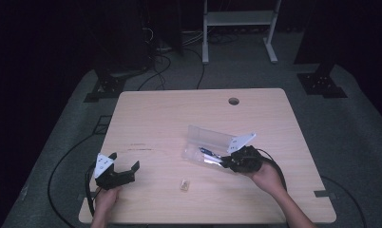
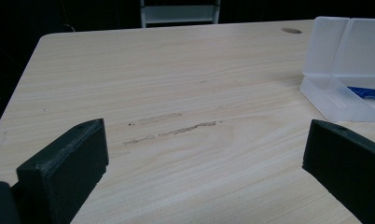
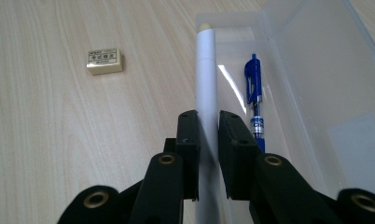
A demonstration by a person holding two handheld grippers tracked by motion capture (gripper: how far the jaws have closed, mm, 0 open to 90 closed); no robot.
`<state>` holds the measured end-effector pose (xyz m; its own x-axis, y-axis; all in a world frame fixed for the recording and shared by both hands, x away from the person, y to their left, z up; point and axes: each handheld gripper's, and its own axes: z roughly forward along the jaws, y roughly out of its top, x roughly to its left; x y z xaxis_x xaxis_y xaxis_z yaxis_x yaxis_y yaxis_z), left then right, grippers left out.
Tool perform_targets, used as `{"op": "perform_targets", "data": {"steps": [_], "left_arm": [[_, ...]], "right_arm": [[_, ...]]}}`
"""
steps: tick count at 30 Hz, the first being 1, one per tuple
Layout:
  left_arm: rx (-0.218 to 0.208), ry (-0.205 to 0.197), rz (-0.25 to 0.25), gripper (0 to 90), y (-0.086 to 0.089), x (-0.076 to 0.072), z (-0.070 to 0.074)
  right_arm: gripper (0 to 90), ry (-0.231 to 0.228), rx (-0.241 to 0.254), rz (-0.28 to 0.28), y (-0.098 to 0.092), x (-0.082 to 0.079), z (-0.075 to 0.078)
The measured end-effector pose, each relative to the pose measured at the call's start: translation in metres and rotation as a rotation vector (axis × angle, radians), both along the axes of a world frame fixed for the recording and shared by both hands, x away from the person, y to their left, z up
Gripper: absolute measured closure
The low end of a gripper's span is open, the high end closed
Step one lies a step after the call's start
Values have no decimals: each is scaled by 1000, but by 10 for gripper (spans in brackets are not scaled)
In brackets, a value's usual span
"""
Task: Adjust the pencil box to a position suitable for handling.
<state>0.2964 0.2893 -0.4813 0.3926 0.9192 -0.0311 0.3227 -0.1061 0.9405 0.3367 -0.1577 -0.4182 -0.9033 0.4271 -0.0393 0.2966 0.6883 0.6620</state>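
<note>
Pale wood grain covers the worktop point(image 1: 156, 118), and most of it lies bare: the whole far half and the left side offer open room, broken only by a round cable hole point(image 1: 233, 101) near the far edge. The right tool point(image 3: 209, 128) is clamped on a white cylindrical stick point(image 3: 206, 79), which runs lengthwise above the near wall of a clear plastic case point(image 3: 316, 70); whether the stick touches that wall cannot be told. A blue pen point(image 3: 254, 93) lies inside the case, just beside the stick. The case's lid stands raised on the far side. A small cream eraser point(image 3: 105, 61) rests on the bare wood, well apart from the case, nearer the front edge. The left tool point(image 1: 114, 172) hangs near the front left corner, jaws spread wide with nothing between them.
</note>
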Motion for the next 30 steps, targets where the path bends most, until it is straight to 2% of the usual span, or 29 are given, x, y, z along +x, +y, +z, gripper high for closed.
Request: {"op": "perform_targets", "data": {"steps": [11, 21, 30], "left_arm": [[-2, 0, 0, 0, 0, 0, 0], [-3, -1, -1, 0, 0, 0, 0], [-2, 0, -1, 0, 0, 0, 0]], "right_arm": [[783, 1, 5, 1, 6, 11, 3], [783, 10, -3, -16, 14, 25, -3], [783, 17, -7, -26, 17, 31, -8]]}}
